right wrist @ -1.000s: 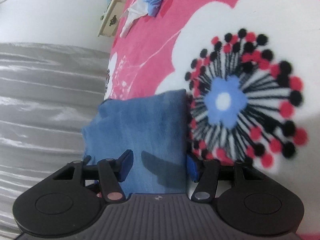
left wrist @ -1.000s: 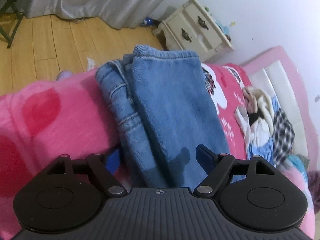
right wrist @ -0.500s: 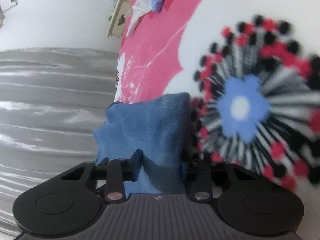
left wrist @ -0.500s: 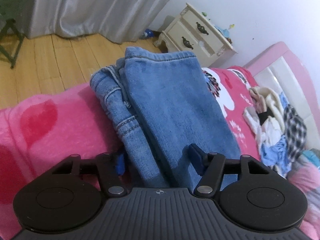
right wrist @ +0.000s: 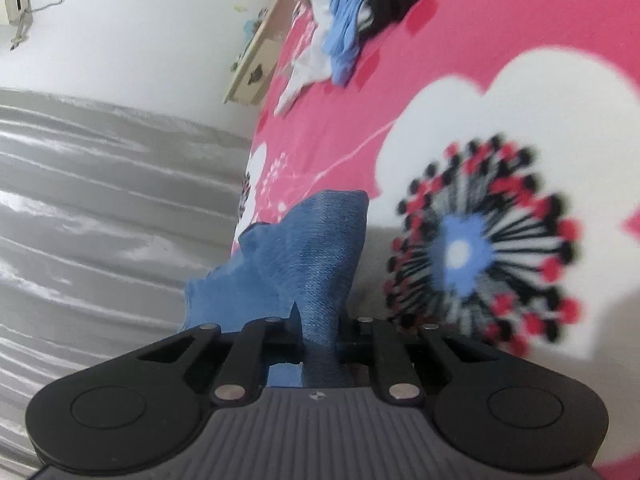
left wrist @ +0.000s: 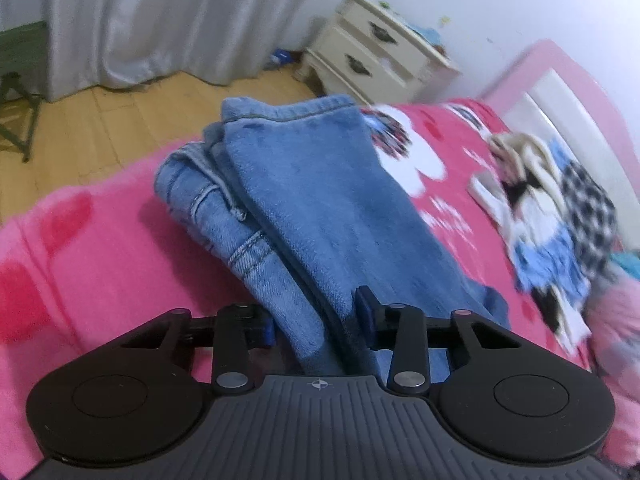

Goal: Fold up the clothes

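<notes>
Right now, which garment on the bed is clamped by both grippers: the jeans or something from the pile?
The folded blue jeans. The left gripper and right gripper pinch its denim; the mixed clothes pile lies untouched near the headboard.

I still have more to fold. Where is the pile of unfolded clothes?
Left wrist view: the heap of mixed unfolded clothes lies far right on the pink floral blanket, beside the pink headboard.

I'm in a home bedroom: a bed (left wrist: 100, 264) with a pink flowered blanket, cream nightstand (left wrist: 372, 60), grey curtains (left wrist: 160, 20), wooden floor (left wrist: 120, 120), heaped clothes (left wrist: 552, 216).
</notes>
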Demonstrator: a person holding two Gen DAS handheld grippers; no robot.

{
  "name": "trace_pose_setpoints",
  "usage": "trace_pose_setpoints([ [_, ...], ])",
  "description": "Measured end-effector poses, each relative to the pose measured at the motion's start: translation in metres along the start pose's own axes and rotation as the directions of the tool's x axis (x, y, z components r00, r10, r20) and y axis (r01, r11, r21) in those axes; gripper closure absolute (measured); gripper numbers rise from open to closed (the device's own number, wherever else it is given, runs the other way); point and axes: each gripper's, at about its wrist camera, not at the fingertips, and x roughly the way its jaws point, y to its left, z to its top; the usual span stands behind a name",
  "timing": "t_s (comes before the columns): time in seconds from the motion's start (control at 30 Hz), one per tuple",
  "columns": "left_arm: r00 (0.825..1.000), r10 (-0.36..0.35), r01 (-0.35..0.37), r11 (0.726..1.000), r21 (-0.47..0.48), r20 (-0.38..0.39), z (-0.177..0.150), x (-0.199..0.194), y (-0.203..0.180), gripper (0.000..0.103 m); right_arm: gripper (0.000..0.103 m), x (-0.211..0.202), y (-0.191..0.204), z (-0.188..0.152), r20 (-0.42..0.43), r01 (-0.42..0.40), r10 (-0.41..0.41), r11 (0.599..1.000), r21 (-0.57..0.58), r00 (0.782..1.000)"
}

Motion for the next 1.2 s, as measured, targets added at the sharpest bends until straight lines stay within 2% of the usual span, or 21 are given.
trace_pose_setpoints([
  [0.1, 0.997, -0.052, 0.055, 0.997, 0.046, -0.055, -0.019, -0.003, -0.017, 0.067, 0.089, -0.029, -0.006, 0.002, 0.022, 0.032, -0.032, 0.999, 0.013, 0.999],
  [0.2, 0.985, -0.113, 0.129, 0.983, 0.127, -0.131, -0.041, -0.006, -0.038, 0.067, 0.089, -0.067, -0.012, 0.004, 0.047, 0.081, -0.081, 0.997, -0.003, 0.996],
  [0.27, 0.962, -0.169, 0.208, 0.963, 0.17, -0.215, -0.057, -0.004, -0.052, 0.067, 0.089, -0.099, -0.02, 0.005, 0.068, 0.124, -0.124, 0.992, 0.004, 0.99],
  [0.37, 0.906, -0.236, 0.325, 0.92, 0.219, -0.351, -0.085, 0.005, -0.074, 0.067, 0.089, -0.15, -0.037, 0.005, 0.111, 0.192, -0.194, 0.981, 0.035, 0.975],
  [0.43, 0.873, -0.25, 0.376, 0.892, 0.25, -0.42, -0.103, 0.011, -0.089, 0.067, 0.088, -0.174, -0.047, 0.005, 0.127, 0.229, -0.232, 0.973, 0.038, 0.964],
  [0.57, 0.843, -0.213, 0.392, 0.872, 0.294, -0.493, -0.119, 0.024, -0.103, 0.058, 0.086, -0.188, -0.068, 0.008, 0.125, 0.243, -0.246, 0.969, 0.042, 0.961],
  [0.63, 0.822, -0.191, 0.398, 0.867, 0.301, -0.536, -0.114, 0.026, -0.099, 0.057, 0.081, -0.179, -0.073, 0.008, 0.139, 0.285, -0.285, 0.958, 0.026, 0.948],
  [0.7, 0.805, -0.167, 0.408, 0.852, 0.327, -0.57, -0.105, 0.018, -0.094, 0.057, 0.067, -0.17, -0.076, 0.006, 0.158, 0.33, -0.327, 0.944, 0.006, 0.932],
  [0.83, 0.828, -0.112, 0.414, 0.783, 0.464, -0.549, -0.08, -0.017, -0.093, 0.056, 0.058, -0.17, -0.081, -0.004, 0.2, 0.338, -0.336, 0.941, 0.029, 0.92],
  [0.87, 0.836, -0.104, 0.415, 0.763, 0.495, -0.54, -0.072, -0.026, -0.094, 0.056, 0.051, -0.172, -0.08, -0.008, 0.205, 0.348, -0.347, 0.937, 0.031, 0.915],
  [0.9, 0.85, -0.112, 0.413, 0.75, 0.517, -0.515, -0.064, -0.034, -0.097, 0.054, 0.046, -0.174, -0.08, -0.012, 0.211, 0.358, -0.356, 0.933, 0.03, 0.91],
  [1.0, 0.896, -0.168, 0.396, 0.722, 0.567, -0.411, -0.039, -0.051, -0.109, 0.051, 0.045, -0.175, -0.082, -0.021, 0.234, 0.37, -0.369, 0.928, 0.041, 0.9],
  [1.03, 0.904, -0.186, 0.394, 0.711, 0.582, -0.385, -0.036, -0.048, -0.117, 0.05, 0.044, -0.173, -0.082, -0.023, 0.241, 0.37, -0.37, 0.928, 0.049, 0.897],
  [1.1, 0.909, -0.217, 0.403, 0.68, 0.613, -0.357, -0.034, -0.037, -0.135, 0.049, 0.042, -0.168, -0.08, -0.025, 0.255, 0.377, -0.382, 0.924, 0.069, 0.888],
  [1.2, 0.887, -0.256, 0.456, 0.608, 0.65, -0.384, -0.053, -0.008, -0.173, 0.049, 0.039, -0.161, -0.073, -0.026, 0.279, 0.406, -0.417, 0.909, 0.098, 0.865],
])
